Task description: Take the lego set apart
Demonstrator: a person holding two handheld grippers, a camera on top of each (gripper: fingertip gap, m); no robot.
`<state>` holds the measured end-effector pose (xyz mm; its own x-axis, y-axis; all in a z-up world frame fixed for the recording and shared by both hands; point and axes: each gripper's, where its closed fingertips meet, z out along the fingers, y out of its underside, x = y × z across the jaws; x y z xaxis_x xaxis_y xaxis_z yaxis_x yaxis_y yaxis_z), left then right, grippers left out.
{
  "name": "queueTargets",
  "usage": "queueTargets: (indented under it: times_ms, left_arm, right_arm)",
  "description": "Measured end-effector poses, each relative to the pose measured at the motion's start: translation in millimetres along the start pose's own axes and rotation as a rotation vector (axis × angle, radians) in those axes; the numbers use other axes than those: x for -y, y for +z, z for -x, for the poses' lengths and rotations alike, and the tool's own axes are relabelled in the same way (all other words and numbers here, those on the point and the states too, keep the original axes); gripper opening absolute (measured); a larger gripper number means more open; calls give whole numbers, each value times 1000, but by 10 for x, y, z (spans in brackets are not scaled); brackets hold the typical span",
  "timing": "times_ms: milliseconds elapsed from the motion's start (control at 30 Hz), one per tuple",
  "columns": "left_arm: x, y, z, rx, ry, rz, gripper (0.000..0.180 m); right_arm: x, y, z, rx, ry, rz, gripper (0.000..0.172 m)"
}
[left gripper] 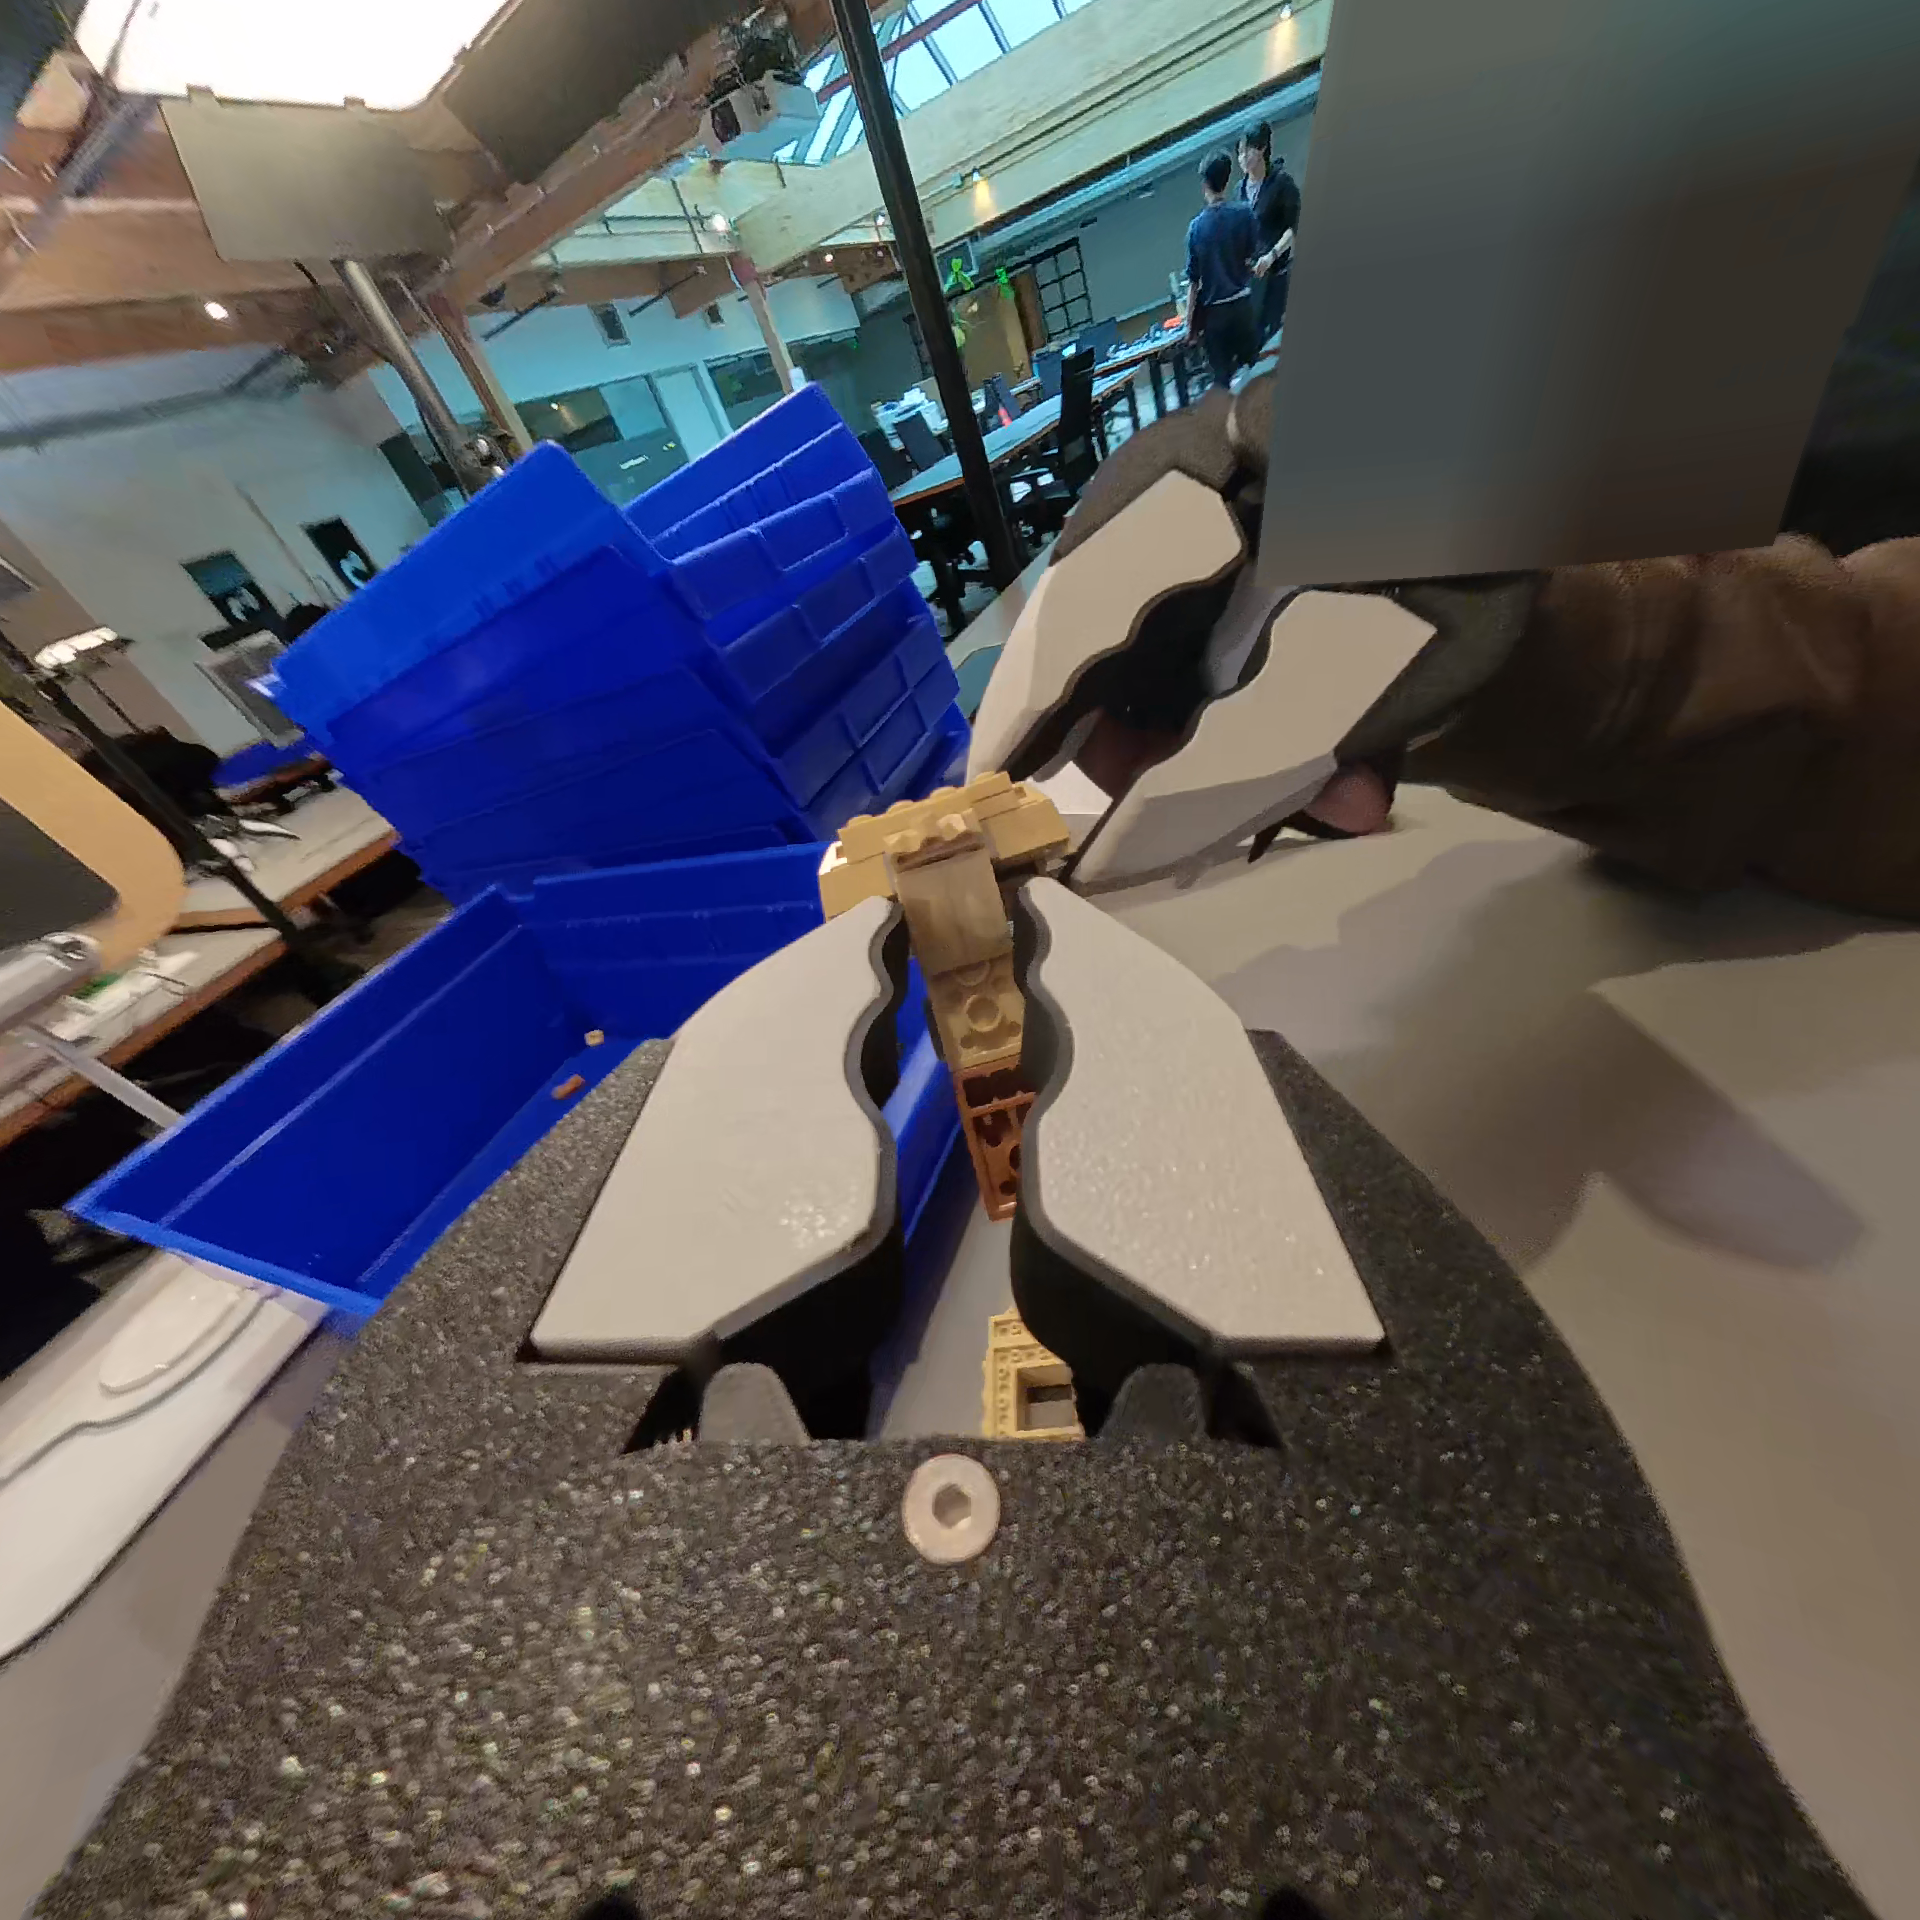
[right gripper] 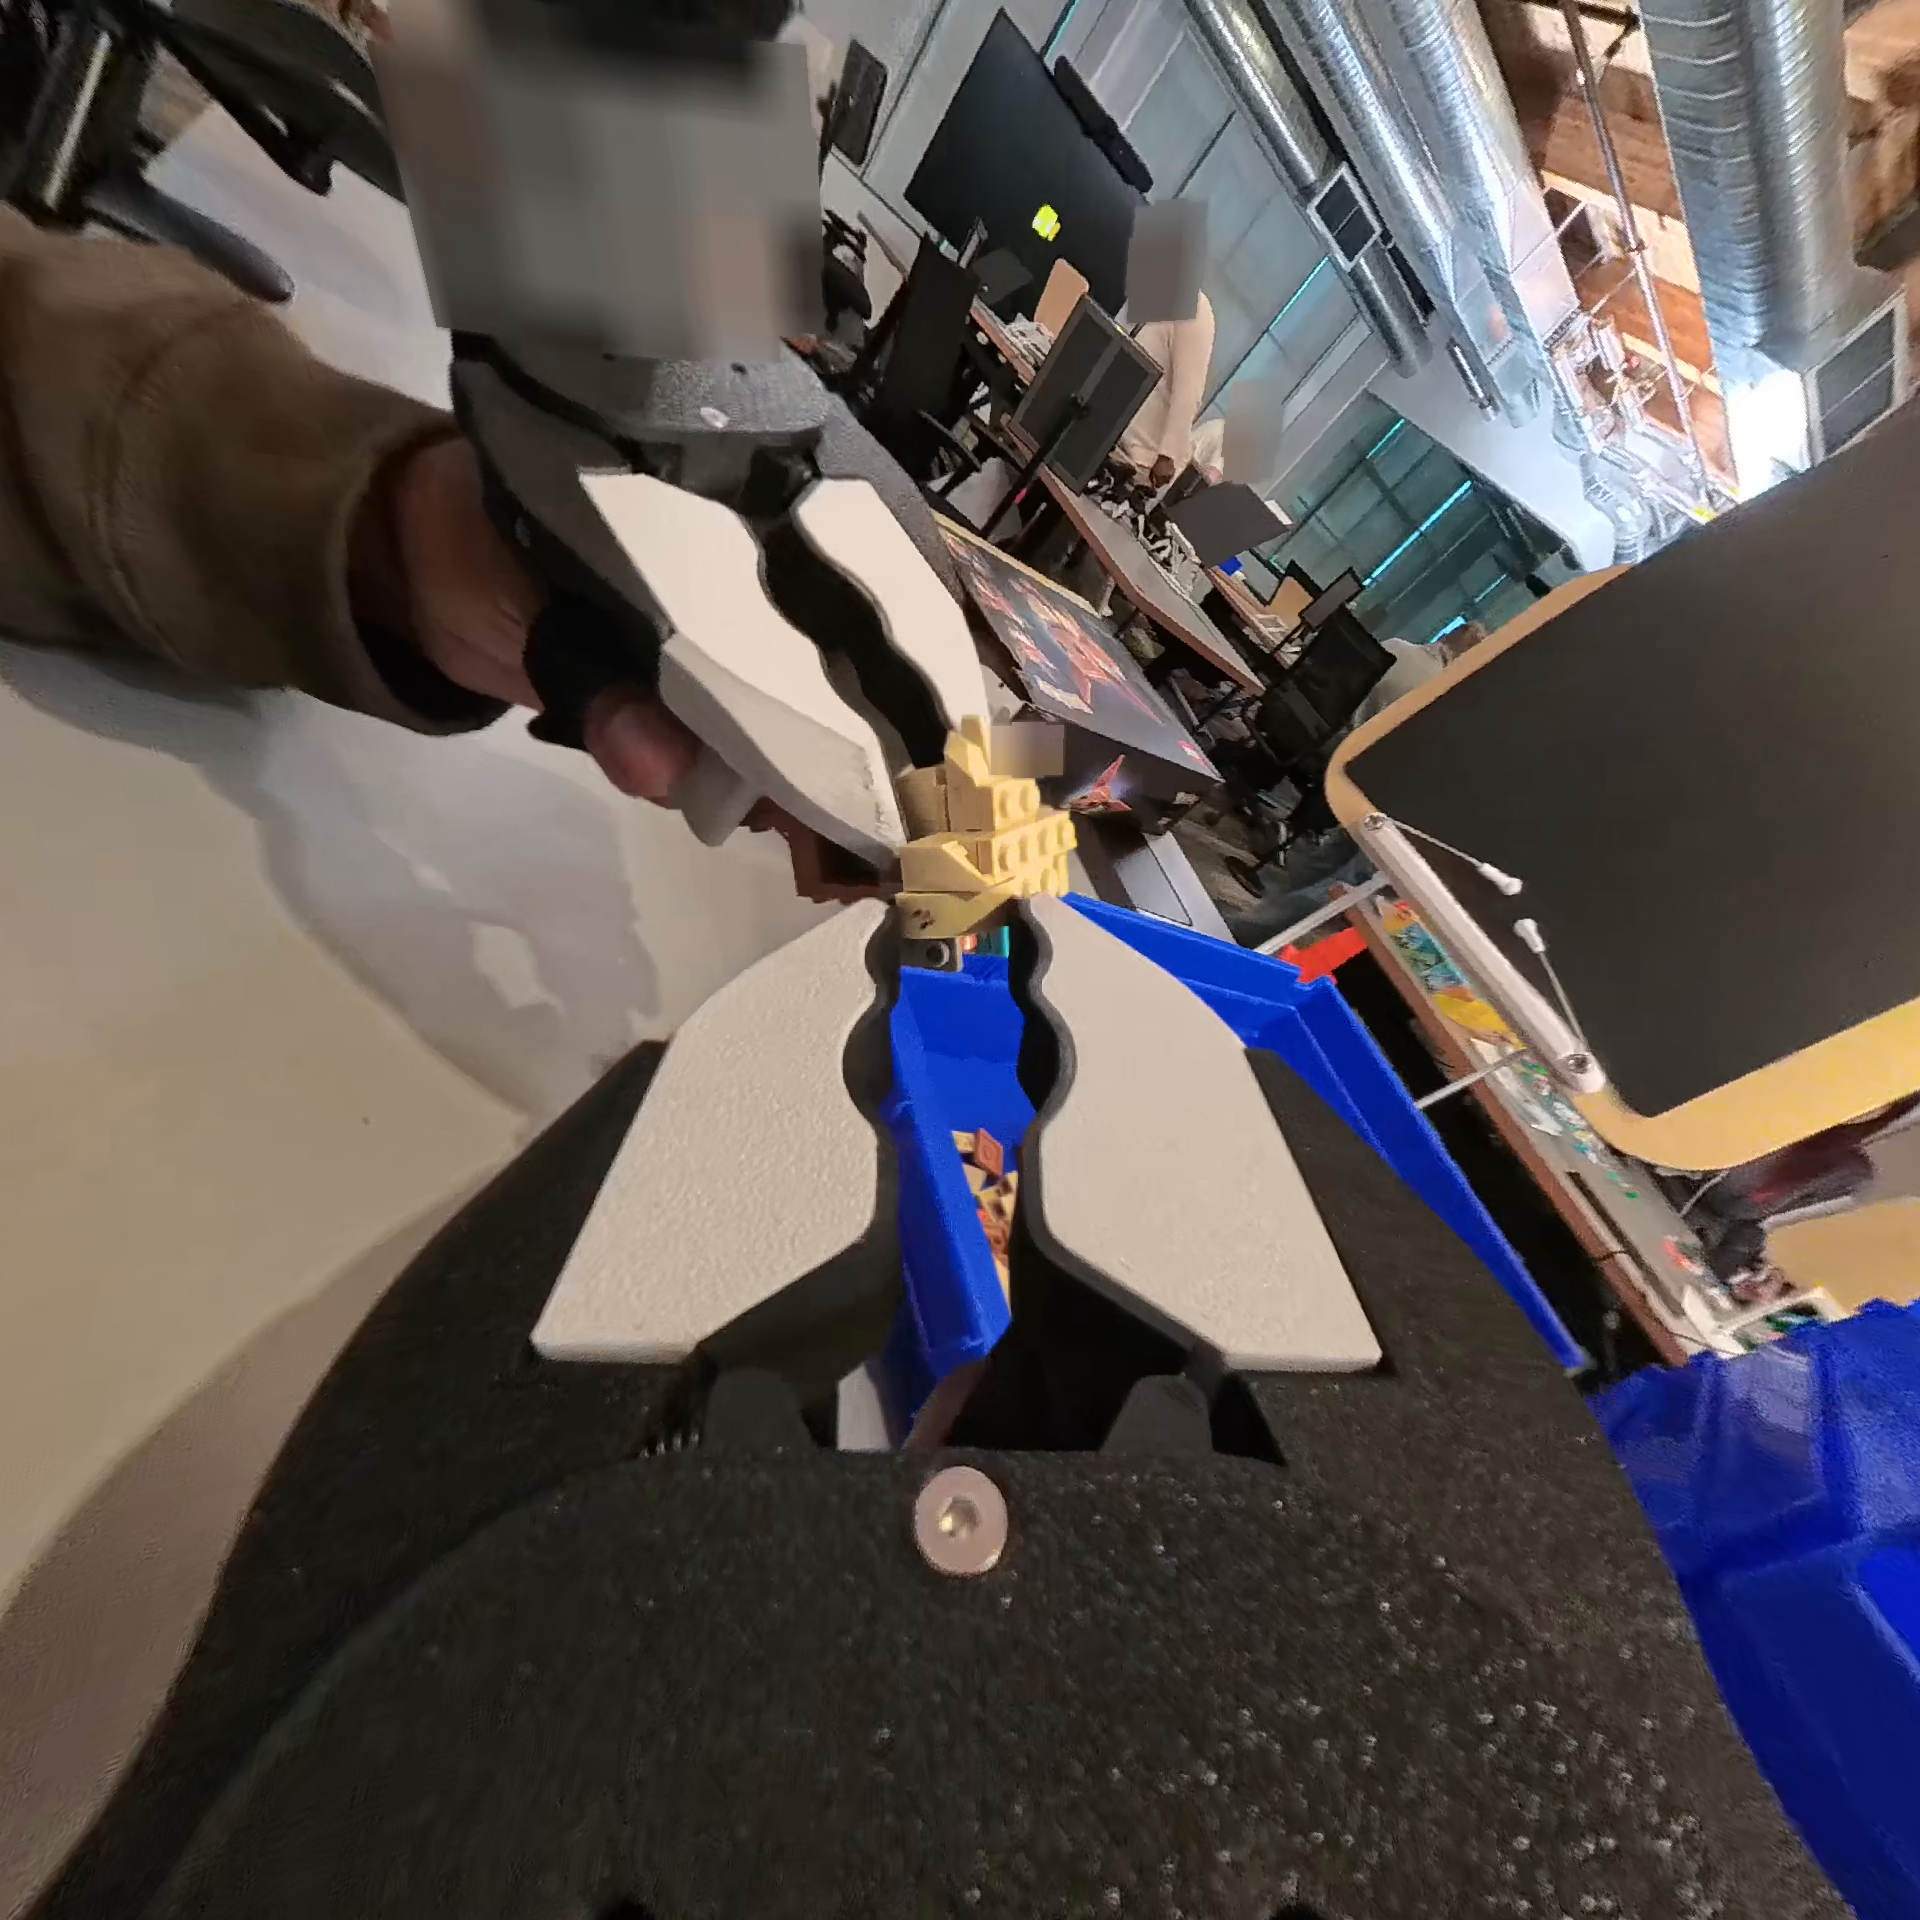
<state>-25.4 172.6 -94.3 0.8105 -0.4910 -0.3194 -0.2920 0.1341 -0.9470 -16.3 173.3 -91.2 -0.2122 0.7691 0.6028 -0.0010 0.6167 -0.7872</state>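
**Tan brick assembly pinched between both grippers above the blue bin**

Tan brick assembly point(left gripper: 961, 883) hangs in the air between our two grippers, just over the open blue bin point(left gripper: 343, 1143) at the table's edge. We hold it from two sides. Our left gripper point(left gripper: 961, 914) pinches the narrow stem of the assembly, where a tan curved piece runs down into a brown brick point(left gripper: 995, 1132); both pads press against that stem. Our right gripper point(right gripper: 956, 920) is closed on the bottom tan plate of the same assembly point(right gripper: 977, 831), its fingertips tight against either side of the plate. In the left wrist view the right gripper point(left gripper: 1070, 831) reaches in from the far right, its tips at the wider studded top of the model.

Behind the open bin stands a stack of blue bins point(left gripper: 644, 644), nested and leaning. In the right wrist view we see loose tan and brown bricks point(right gripper: 987, 1184) lying in the bin below our jaws. The grey table point(left gripper: 1558, 1091) stretches to the right, and one more tan piece point(left gripper: 1029, 1382) lies on it just under the left gripper. A brown sleeve point(left gripper: 1683, 707) covers the arm that carries the right gripper.
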Motion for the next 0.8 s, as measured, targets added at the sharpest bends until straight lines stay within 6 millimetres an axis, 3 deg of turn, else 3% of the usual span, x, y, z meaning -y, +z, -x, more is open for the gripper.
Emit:
queueTargets:
  times_ms: [167,400,467,633,800]
  left_arm:
    - [-24,-9,46,61,75,36,18]
    - [-143,8,85,-75,-387,22,18]
    - [-187,16,83,-93,-441,34,18]
    - [-174,8,120,-5,-248,64,18]
    - [-194,-4,110,-23,-253,59,17]
  right_arm:
    - [-48,44,-19,-35,-19,30,19]
    - [-50,77,-21,-178,-373,117,9]
    - [-73,86,-12,-185,-415,140,8]
    - [-102,95,-50,-158,-243,108,10]
    - [-126,115,-22,-138,-195,100,15]
